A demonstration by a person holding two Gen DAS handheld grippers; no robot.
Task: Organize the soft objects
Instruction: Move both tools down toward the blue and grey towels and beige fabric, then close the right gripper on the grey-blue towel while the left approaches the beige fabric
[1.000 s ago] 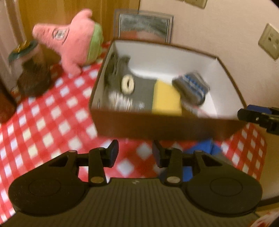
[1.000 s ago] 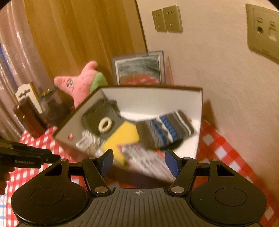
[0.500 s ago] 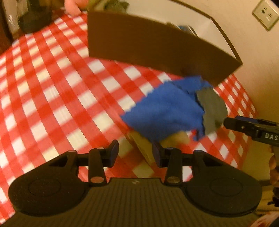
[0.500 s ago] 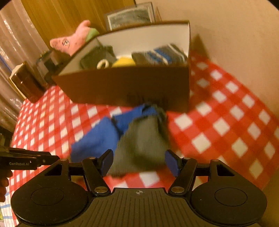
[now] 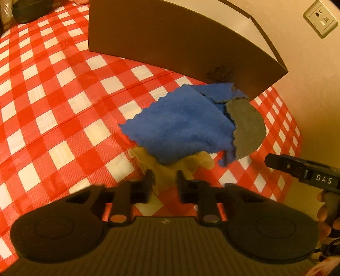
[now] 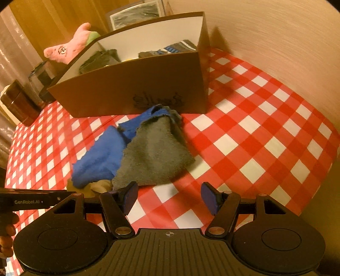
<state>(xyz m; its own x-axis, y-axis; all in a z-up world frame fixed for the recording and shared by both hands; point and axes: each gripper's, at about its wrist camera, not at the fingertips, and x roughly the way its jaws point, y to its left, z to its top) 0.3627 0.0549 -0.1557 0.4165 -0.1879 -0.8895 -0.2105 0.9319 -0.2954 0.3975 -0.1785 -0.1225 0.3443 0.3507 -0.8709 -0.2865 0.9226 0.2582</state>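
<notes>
A pile of cloths lies on the red-and-white checked tablecloth point(image 5: 53, 95) in front of a brown box point(image 5: 170, 38). A blue cloth point(image 5: 180, 125) is on top, a grey cloth point(image 5: 246, 125) to its right, and a tan cloth point(image 5: 170, 167) sticks out underneath. My left gripper point(image 5: 164, 184) is closing on the near edge of the tan cloth, which fills the gap between its jaws. My right gripper point(image 6: 169, 198) stands open just short of the grey cloth point(image 6: 155, 152), nothing between its fingers. The blue cloth point(image 6: 102, 155) lies left of the grey one.
The brown box point(image 6: 131, 85) holds socks point(image 6: 170, 49) and dark soft items. A pink plush point(image 6: 70, 48) lies behind it, and dark jars point(image 6: 21, 104) stand at the far left. The wall point(image 6: 276, 42) runs close along the right, with an outlet point(image 5: 320, 19).
Both grippers tipped down from the box to the cloth pile and moved closer. The left jaws narrowed onto the tan cloth. The right jaws kept their width.
</notes>
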